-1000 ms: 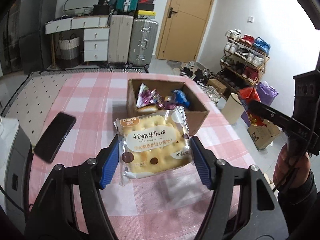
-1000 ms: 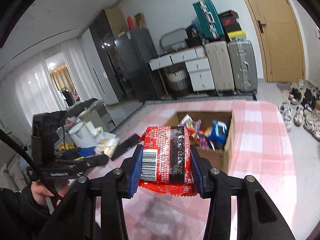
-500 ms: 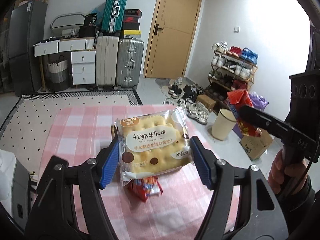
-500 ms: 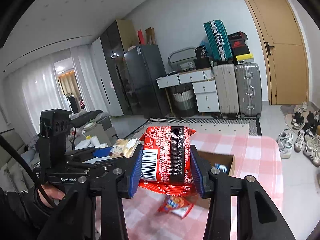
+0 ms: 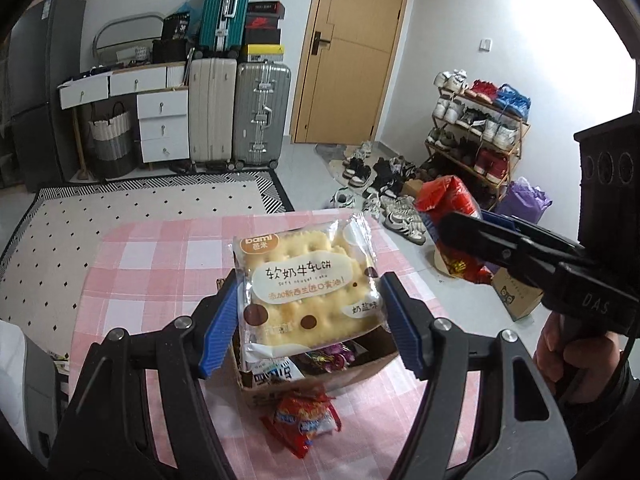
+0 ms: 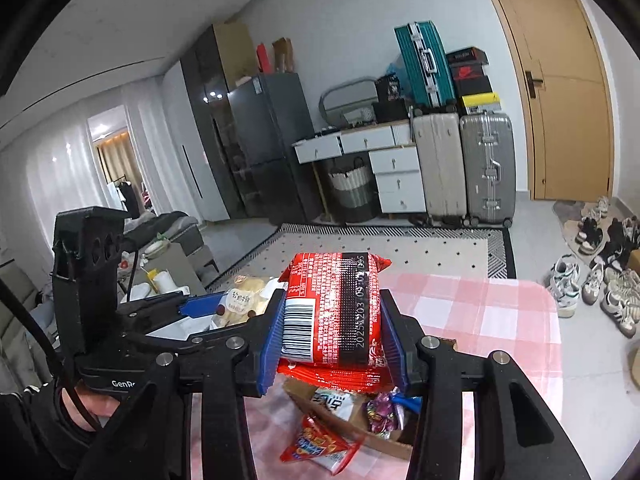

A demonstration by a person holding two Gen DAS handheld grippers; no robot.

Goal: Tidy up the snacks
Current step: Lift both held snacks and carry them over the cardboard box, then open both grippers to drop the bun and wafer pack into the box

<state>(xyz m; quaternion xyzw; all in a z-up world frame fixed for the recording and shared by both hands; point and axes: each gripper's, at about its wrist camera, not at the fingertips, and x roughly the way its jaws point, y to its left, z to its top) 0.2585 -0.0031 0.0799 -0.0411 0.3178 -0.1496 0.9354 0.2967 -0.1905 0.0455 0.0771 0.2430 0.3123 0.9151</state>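
My left gripper is shut on a yellow biscuit packet and holds it in the air above the cardboard box. My right gripper is shut on a red snack packet, also held above the box. The box holds several wrapped snacks. A small red snack packet lies on the pink checked tablecloth against the box's near side; it also shows in the right wrist view. Each gripper shows in the other's view, the right one and the left one.
The table's far edge drops to a dotted rug. Suitcases, white drawers, a door and a shoe rack stand beyond. A white object sits at the table's left edge.
Both grippers have kept their packets while tilting up and back down over the table. The box and the small red packet now sit lower and nearer in both views.
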